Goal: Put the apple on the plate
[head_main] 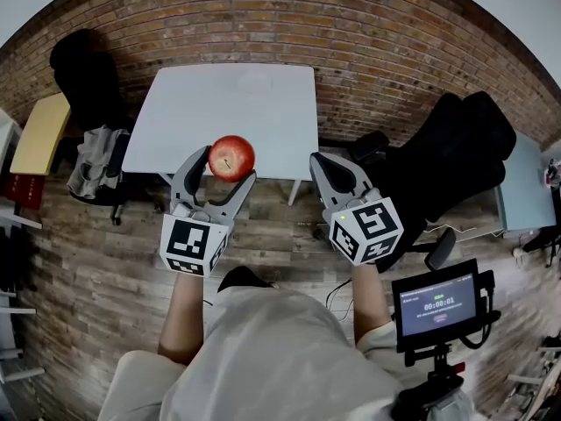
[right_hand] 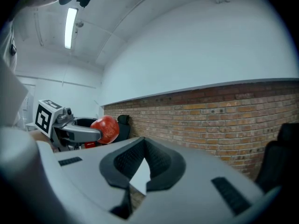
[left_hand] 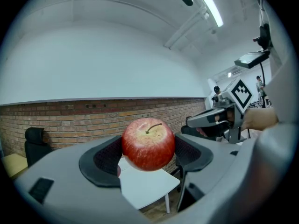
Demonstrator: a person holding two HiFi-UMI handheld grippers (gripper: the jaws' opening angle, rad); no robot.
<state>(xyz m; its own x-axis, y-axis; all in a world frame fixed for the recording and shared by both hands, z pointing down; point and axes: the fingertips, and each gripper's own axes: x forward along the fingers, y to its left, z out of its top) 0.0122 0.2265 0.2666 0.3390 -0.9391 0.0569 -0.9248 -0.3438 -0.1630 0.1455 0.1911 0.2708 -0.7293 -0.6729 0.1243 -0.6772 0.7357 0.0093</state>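
A red apple [head_main: 231,157] with its stem showing is clamped between the fingers of my left gripper [head_main: 228,168], held in the air in front of the near edge of a white table [head_main: 184,121]. From the left gripper view the apple [left_hand: 148,143] fills the gap between the two black pads of the left gripper [left_hand: 148,154]. A faint white plate [head_main: 256,81] lies near the table's far edge. My right gripper [head_main: 337,175] hangs to the right of the apple, shut on nothing; in its own view the right gripper [right_hand: 142,146] has its pads meeting at the tips.
A brick wall [head_main: 386,51] runs behind the table. Black office chairs stand at the left [head_main: 83,68] and right [head_main: 460,160]. A yellow side table [head_main: 39,134] is at far left. A small screen on a stand [head_main: 438,305] sits by my right arm.
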